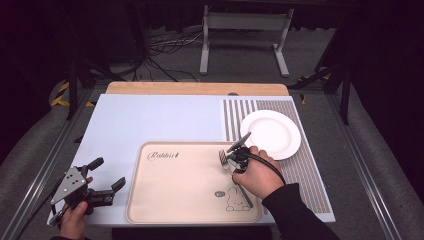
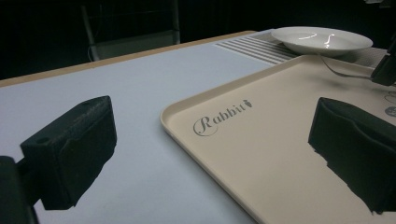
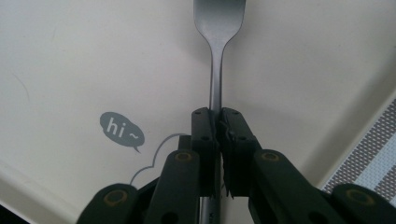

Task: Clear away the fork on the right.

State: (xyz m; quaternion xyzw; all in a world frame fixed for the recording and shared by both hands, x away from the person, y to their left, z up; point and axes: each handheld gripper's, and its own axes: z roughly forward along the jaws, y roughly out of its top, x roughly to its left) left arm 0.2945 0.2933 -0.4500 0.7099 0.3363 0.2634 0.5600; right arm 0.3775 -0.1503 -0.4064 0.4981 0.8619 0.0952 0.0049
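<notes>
Right gripper (image 3: 218,122) clamped on fork (image 3: 218,28) handle above tray (image 1: 165,200); left gripper (image 1: 102,175) open, empty. Keep fork level, grip firm, lower gently.

The high view is looking forward and down on the whole desk (image 1: 150,120). The left gripper view is riding low on the left hand-held gripper (image 1: 102,180), facing across the tray (image 2: 261,154) toward the plate (image 2: 322,39). The right gripper view is sitting close above the tray, looking along the fork (image 3: 217,56). All three are sharing the tray.
</notes>
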